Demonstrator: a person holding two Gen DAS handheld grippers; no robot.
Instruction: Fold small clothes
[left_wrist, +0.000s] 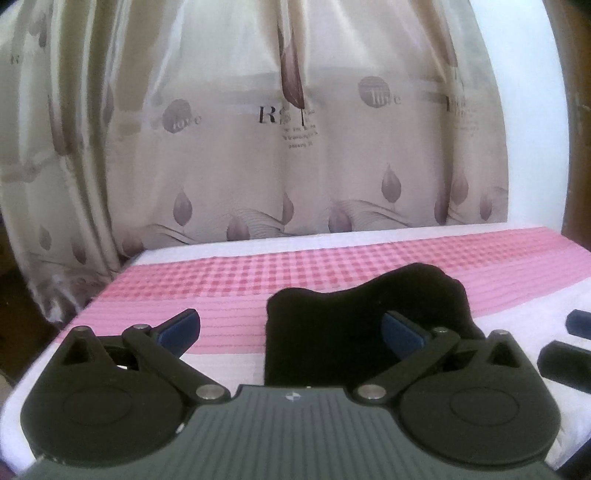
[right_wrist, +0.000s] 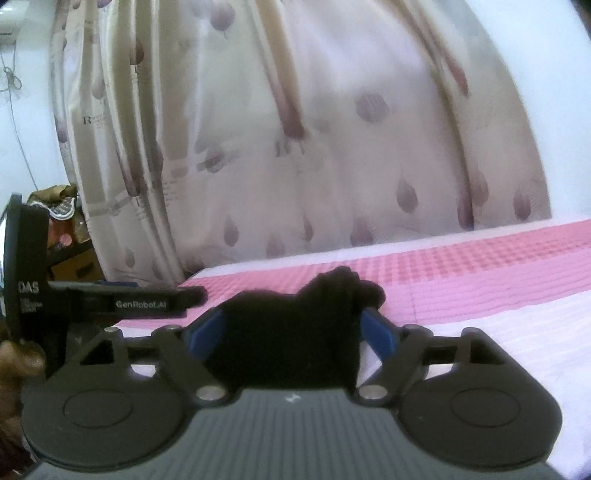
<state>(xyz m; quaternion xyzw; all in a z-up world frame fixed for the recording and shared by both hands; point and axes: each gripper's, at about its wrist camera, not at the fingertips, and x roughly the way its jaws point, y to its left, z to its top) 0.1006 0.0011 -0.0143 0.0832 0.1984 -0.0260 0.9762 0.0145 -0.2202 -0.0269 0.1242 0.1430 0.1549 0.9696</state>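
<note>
1. A black garment (left_wrist: 354, 325) lies bunched on a bed sheet (left_wrist: 236, 280) with a pink check band and white borders.
2. In the left wrist view, the left gripper (left_wrist: 291, 326) hovers low over the sheet with its jaws spread wide apart, holding nothing.
3. The garment sits ahead of that gripper and toward its right side: the right blue pad (left_wrist: 400, 326) shows against the black cloth, while the left pad is over bare pink sheet, apart from the cloth.
4. In the right wrist view, the right gripper (right_wrist: 293, 330) also has its jaws apart, and the garment (right_wrist: 291, 332) fills the gap between them.
5. Whether the pads (right_wrist: 205, 328) actually touch the cloth cannot be told; it is not pinched.
6. The left gripper's body (right_wrist: 122, 301) shows at the left of the right wrist view, just beside the garment.
7. A patterned curtain (left_wrist: 280, 147) hangs behind the bed.
</note>
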